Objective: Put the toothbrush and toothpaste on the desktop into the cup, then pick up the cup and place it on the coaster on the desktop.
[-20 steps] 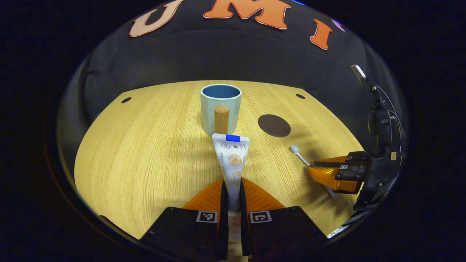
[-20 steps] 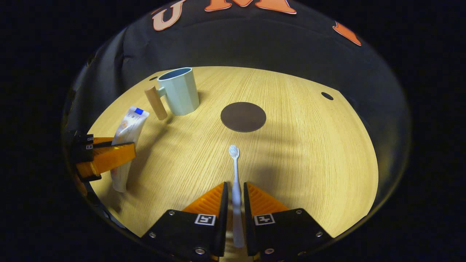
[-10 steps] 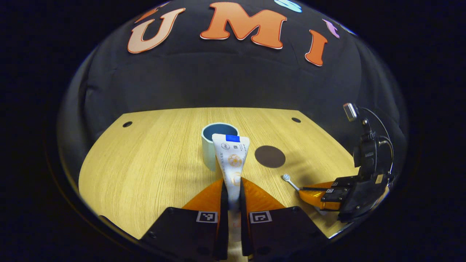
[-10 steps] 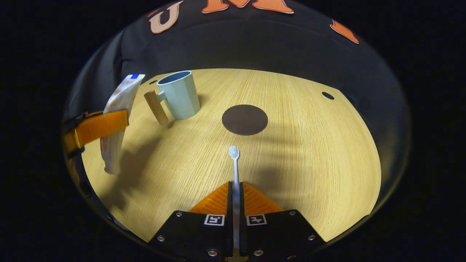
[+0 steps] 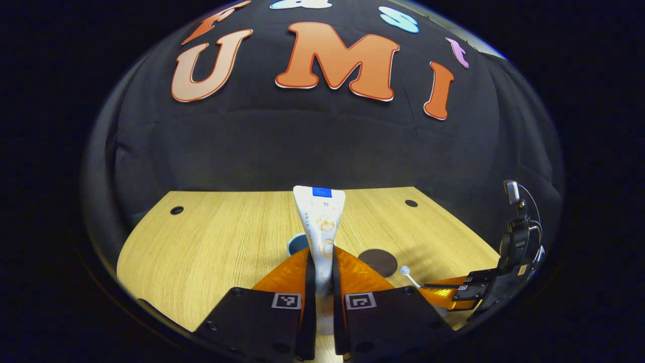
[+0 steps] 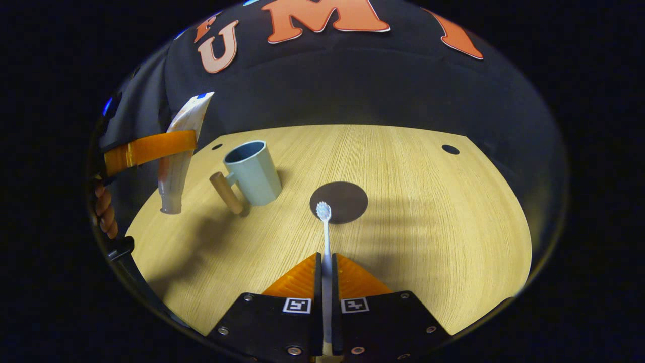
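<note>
We hold the toothpaste pinched between both fingers of our left gripper, lifted off the desk; the cup sits just beyond and below its tips. Our right gripper is clamped on the toothbrush, whose head points ahead toward the coaster

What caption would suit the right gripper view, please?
Right gripper clamps white toothbrush above wooden desktop, beside pale blue cup and round dark coaster.
</note>
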### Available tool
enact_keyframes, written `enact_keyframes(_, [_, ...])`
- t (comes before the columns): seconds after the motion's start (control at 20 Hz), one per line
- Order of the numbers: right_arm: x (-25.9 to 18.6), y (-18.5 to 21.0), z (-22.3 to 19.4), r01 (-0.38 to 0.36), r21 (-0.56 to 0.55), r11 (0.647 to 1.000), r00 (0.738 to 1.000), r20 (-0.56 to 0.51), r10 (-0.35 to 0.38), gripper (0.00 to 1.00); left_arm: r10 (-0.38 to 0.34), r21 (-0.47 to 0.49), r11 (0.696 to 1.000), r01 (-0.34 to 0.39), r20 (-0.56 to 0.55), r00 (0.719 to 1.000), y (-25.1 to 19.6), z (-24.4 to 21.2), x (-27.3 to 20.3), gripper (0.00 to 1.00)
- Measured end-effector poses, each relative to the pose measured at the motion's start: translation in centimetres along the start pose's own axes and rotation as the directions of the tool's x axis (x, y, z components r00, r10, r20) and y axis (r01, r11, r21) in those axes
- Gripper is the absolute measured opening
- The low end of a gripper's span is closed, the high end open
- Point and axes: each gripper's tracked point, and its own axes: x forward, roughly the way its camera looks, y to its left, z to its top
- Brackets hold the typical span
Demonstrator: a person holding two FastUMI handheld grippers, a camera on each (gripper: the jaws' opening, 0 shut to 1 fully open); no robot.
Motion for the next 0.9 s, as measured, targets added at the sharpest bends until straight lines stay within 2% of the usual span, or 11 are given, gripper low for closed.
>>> enact_keyframes(0.5, [0.6,-1.1,4.4,0.022,0.022,1.000,0.997,0.080,-0.023,0.07,-0.017,0.055,0.998,0.009,0.143,0.990,0.3,6.2,6.2,0.18])
enact_keyframes(0.65, [0.5,-1.5,5.3,0.029,0.025,0.999,0.994,0.102,-0.032,0.07,-0.039,0.057,0.998,0.029,0.179,0.983,0.0,6.7,8.0,0.18])
enact_keyframes(0.9, [1.0,-1.0,6.1,0.012,0.021,1.000,0.993,0.115,-0.015,0.07,-0.028,0.022,0.999,0.024,0.184,0.982,1.2,5.7,10.1,0.18])
